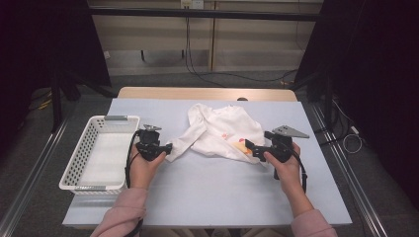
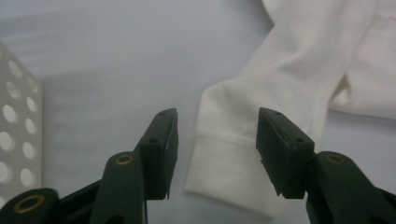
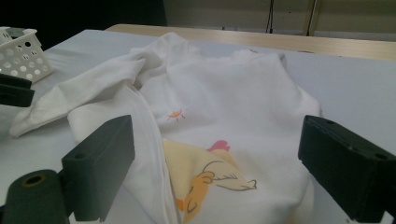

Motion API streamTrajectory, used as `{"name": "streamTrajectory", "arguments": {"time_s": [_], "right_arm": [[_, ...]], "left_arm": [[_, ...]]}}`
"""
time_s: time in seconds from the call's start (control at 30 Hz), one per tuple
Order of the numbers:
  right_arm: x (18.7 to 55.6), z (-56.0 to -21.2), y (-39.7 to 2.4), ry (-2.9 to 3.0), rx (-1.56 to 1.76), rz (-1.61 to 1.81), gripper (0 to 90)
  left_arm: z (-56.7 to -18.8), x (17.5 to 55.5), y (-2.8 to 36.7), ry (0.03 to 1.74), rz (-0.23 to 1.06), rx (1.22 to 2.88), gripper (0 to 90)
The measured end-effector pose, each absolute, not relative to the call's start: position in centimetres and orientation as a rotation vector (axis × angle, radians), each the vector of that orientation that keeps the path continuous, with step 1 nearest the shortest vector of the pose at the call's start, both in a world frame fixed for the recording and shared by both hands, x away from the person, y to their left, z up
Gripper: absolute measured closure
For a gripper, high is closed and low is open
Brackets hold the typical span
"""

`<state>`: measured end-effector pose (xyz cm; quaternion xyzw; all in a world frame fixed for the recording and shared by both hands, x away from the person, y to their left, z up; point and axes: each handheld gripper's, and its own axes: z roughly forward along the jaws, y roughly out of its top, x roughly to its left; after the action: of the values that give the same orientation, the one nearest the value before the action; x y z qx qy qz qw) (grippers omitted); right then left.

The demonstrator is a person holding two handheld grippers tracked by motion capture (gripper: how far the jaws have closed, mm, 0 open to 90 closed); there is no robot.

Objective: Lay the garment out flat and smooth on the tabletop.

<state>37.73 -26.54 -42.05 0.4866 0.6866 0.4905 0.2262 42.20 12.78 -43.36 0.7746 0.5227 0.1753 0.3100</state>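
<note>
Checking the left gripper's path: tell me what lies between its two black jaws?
The cuff of the white cotton shirt's sleeve lies between the left gripper's open jaws, untouched, in the left gripper view.

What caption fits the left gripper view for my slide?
Left gripper open, its jaws either side of the white shirt's sleeve cuff on the pale table, perforated basket at the edge.

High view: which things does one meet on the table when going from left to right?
White basket → left gripper → white shirt → right gripper.
</note>
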Motion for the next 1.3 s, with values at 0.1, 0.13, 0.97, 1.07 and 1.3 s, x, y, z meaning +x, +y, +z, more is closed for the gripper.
{"name": "streamTrajectory", "arguments": {"time_s": [0.1, 0.13, 0.97, 1.07, 1.3], "right_arm": [[37.7, -42.0, -26.5, 1.895, 1.338, 1.356, 10.4], [37.7, -42.0, -26.5, 1.896, 1.339, 1.356, 10.4], [37.5, -41.7, -27.0, 1.865, 1.342, 1.379, 9.7], [37.5, -41.7, -27.0, 1.868, 1.348, 1.384, 9.7], [37.5, -41.7, -27.1, 1.859, 1.344, 1.384, 9.7]], "left_arm": [[-44.2, 42.2, 12.7, 1.401, 0.431, 2.050, 54.4], [-44.5, 42.2, 12.6, 1.414, 0.431, 2.051, 54.8], [-36.4, 42.6, 14.5, 1.422, 0.304, 1.927, 85.8], [-35.1, 43.0, 15.1, 1.411, 0.319, 1.910, 85.8], [-33.6, 43.4, 16.1, 1.405, 0.348, 1.902, 85.7]]}}
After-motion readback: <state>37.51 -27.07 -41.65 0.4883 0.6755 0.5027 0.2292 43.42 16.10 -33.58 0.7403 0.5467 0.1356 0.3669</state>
